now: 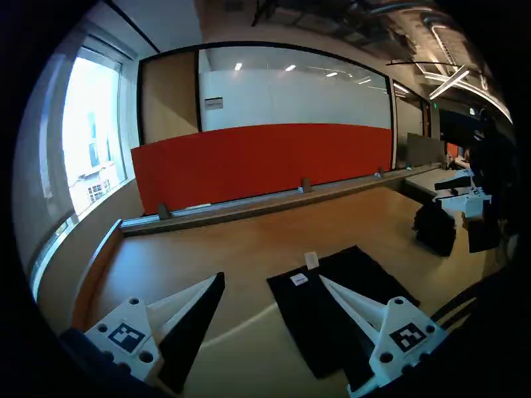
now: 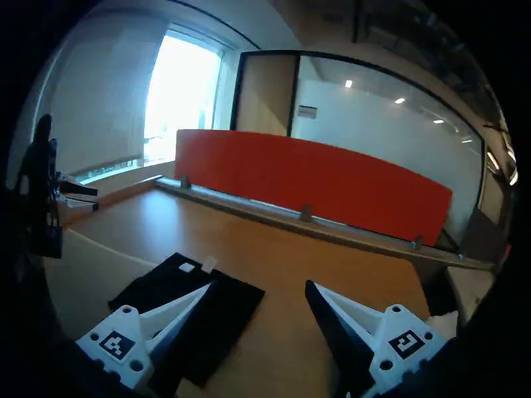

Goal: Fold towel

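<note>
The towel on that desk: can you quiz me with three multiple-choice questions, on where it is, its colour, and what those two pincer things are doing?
1. Where does the towel lie?
A) in a basket
B) flat on the wooden table
C) hanging from a hook

2. What colour is the towel?
A) white
B) red
C) black

3. How do the jaws of the left gripper and the right gripper stand?
A) both open, holding nothing
B) both shut on the towel
C) one open, one shut

Answers: 1 B, it lies flat on the tabletop; 2 C, the cloth is plainly black; 3 A, each view shows a wide gap between its jaws, with nothing gripped.
</note>
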### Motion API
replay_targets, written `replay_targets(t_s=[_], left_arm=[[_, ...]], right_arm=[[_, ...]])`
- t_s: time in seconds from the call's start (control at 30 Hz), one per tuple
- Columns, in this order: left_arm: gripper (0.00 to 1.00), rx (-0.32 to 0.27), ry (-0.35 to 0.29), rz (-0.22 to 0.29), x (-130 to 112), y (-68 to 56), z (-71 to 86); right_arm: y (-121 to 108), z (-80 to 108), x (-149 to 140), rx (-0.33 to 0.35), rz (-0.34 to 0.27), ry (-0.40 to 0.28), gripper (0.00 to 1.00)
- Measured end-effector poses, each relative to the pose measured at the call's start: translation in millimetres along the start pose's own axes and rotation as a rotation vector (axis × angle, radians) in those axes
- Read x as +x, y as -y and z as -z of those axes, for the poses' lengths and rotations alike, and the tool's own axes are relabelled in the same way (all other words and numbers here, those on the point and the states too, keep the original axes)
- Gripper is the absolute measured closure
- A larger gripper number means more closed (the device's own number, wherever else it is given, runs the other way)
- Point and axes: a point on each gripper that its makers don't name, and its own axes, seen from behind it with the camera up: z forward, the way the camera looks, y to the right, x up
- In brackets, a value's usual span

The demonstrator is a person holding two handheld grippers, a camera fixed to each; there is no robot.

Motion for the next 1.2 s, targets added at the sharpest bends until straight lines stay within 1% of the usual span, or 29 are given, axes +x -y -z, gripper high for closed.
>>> replay_targets(t_s=[0.1, 0.27, 0.47, 0.67, 1.2], left_arm=[[0.06, -0.024, 0.029, -0.024, -11, -6.0, -2.6], [0.06, -0.052, 0.065, -0.053, -28, -15.1, -5.1], [0.06, -0.076, 0.093, -0.057, -45, -25.6, -6.2], [0.06, -0.094, 0.123, -0.054, -65, -33.9, -10.2], [0.06, -0.143, 0.22, -0.078, -123, -53.8, -22.9]], right_arm=[[12, -0.4, -19, 0.029, 0.024, 0.021, 0.0], [27, -6.5, -41, 0.071, 0.056, 0.057, 0.0], [41, -13.1, -63, 0.103, 0.065, 0.086, 0.0], [46, -17.4, -83, 0.109, 0.062, 0.114, 0.0], [58, -21.6, -140, 0.119, 0.057, 0.198, 0.0]])
